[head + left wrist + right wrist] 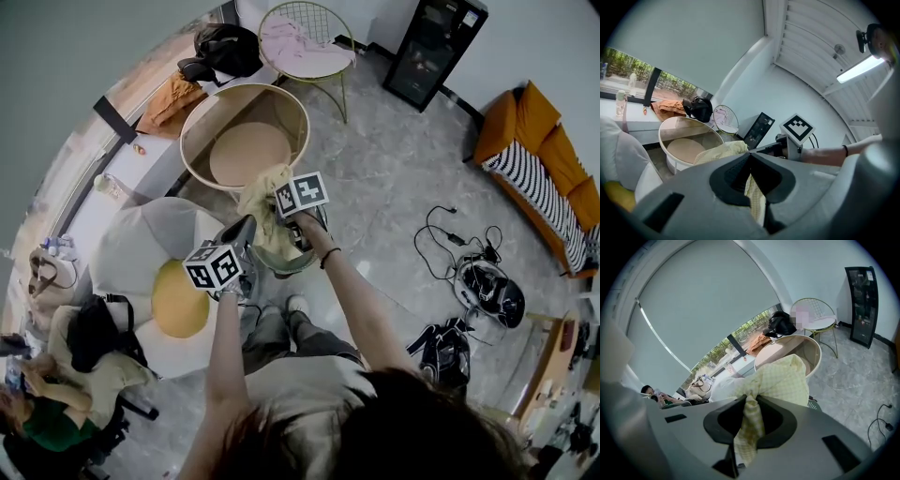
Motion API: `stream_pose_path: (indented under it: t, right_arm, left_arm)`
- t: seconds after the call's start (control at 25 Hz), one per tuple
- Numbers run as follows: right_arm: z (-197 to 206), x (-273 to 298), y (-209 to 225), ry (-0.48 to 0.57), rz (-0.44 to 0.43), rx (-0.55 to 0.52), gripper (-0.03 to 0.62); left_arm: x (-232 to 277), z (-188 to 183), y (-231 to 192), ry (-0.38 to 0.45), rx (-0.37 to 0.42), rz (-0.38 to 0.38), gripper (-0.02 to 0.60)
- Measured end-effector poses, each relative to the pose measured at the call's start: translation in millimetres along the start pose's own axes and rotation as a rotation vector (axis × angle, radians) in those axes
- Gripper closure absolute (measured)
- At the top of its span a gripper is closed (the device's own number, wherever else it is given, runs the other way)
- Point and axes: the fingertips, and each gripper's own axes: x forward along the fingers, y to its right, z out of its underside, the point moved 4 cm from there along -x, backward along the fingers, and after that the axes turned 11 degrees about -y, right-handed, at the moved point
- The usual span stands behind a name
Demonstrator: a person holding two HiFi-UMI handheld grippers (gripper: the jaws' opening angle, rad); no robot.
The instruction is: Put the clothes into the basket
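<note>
A pale yellow checked garment point(263, 202) hangs between my two grippers, just in front of the round white basket point(198, 112) with a gold rim. The left gripper point(246, 232) is shut on one part of it; in the left gripper view the cloth point(754, 193) runs down between the closed jaws. My right gripper point(293, 218) is shut on another part, and the checked cloth point(749, 423) is bunched in its jaws. The basket point(813, 351) stands beyond the garment, showing only its bare beige bottom point(684, 149). The right gripper's marker cube point(797, 128) shows in the left gripper view.
A white beanbag point(141, 246) with a yellow cushion lies left of me. A small grey-green bin point(290, 263) stands under the garment. A wire chair point(302, 45) with pink cloth, a black cabinet point(433, 49), an orange sofa point(544, 155) and floor cables point(452, 242) surround. A seated person point(52, 384) is lower left.
</note>
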Motion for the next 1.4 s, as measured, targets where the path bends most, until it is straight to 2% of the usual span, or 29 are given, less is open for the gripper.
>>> stream_pose_path:
  t: [0.44, 0.6, 1.04, 1.4]
  right_arm:
    - [8.3, 14.2, 39.0, -0.032, 0.073, 0.036, 0.543]
    - [19.7, 26.1, 54.5, -0.08, 0.101, 0.036, 0.543]
    - [25.7, 49.2, 76.5, -0.126, 0.135, 0.067, 0.537]
    - [29.9, 64.0, 82.2, -0.112, 0.126, 0.105, 0.476]
  left_arm:
    - [39.0, 11.0, -14.3, -0.141, -0.009, 0.054, 0.571]
    - [53.8, 19.9, -18.4, -0.181, -0.02, 0.066, 0.571]
    - [83.4, 24.1, -25.1, -0.232, -0.037, 0.098, 0.571]
    - [83.6, 33.5, -36.8, -0.248, -0.065, 0.087, 0.571]
